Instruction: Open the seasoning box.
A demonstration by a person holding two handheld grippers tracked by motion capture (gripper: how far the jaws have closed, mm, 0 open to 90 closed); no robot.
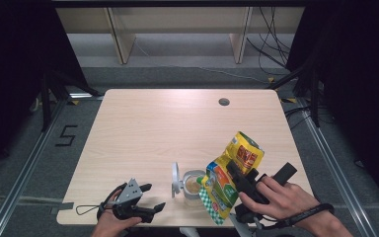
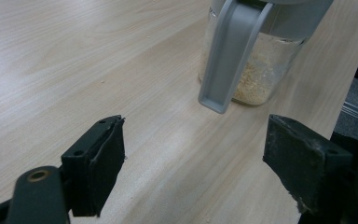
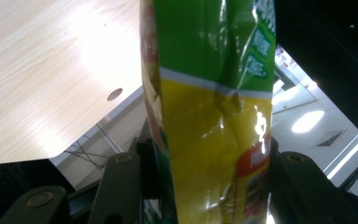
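**Right gripper clamps a tilted pouch over an open jar**

The right gripper point(image 1: 241, 178) has its two black jaws closed partway on a yellow-and-green pouch point(image 1: 232, 173), one jaw on each flat side, so the pouch is squeezed between them. In the right gripper view the pouch point(image 3: 209, 116) rises straight up from between the jaws, creased and shiny, with a green band above a yellow one. The person's right hand point(image 1: 276, 200) wraps the gripper's body just right of the jar.

The jar point(image 1: 193, 184) is the landmark. It is a clear glass jar standing upright near the table's point(image 1: 153, 128) front edge, with a pale crumbly filling in its bottom. Its grey lid point(image 1: 176, 178) is swung open and stands on edge at the jar's left side. The pouch leans over the jar from the right, its lower end touching or just beside the jar's rim; which of the two cannot be told.

The left gripper point(image 1: 150, 197) rests well left of the jar, jaws spread wide with nothing between them. In the left gripper view the jar point(image 2: 256, 70) sits ahead of those open jaws, clear of them.
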